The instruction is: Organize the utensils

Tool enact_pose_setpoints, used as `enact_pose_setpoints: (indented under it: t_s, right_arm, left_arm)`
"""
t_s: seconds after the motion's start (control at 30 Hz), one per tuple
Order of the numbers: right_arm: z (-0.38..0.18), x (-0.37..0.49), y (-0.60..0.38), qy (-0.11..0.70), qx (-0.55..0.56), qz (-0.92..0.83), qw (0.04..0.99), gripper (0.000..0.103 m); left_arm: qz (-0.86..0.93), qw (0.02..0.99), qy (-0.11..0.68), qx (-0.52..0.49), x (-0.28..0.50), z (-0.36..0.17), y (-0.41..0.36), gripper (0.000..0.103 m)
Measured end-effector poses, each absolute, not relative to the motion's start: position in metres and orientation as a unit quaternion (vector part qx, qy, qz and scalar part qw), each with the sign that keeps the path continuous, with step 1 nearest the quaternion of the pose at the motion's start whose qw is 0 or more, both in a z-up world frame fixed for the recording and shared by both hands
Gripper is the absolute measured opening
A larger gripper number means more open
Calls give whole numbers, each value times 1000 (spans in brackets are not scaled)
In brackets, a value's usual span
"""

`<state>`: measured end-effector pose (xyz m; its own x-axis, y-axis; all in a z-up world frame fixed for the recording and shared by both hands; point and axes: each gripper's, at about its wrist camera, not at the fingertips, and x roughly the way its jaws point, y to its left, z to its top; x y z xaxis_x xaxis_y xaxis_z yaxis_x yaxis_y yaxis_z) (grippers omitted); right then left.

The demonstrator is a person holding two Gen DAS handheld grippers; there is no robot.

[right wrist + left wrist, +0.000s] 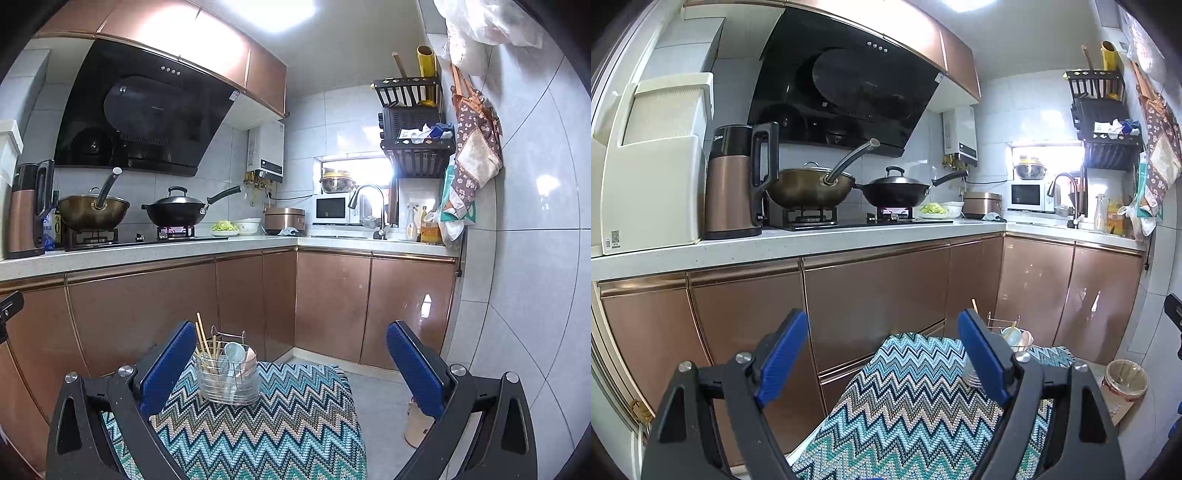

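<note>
A wire utensil caddy (228,373) stands upright on the zigzag-patterned cloth (280,417), near its far edge. Wooden chopsticks (202,338) lean in the caddy's left side, and pale spoons (236,354) sit bowls-up on its right.

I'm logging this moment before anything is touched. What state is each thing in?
left gripper: jaws open, empty
right gripper: jaws open, empty
utensil caddy: upright on the zigzag cloth, holding chopsticks and spoons
black wok: lidded, burner lit
bronze wok: lidded
</note>
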<state>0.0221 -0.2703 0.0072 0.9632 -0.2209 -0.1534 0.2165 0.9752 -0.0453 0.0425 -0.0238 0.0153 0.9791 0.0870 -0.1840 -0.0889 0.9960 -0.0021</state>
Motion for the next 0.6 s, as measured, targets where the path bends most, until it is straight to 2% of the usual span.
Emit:
enact_pose_setpoints:
  t_s: [0.6]
  right_arm:
    - [6, 25, -269, 89, -15, -103, 991, 103]
  left_arm:
    - [43, 995, 87, -2, 38, 16, -25, 83]
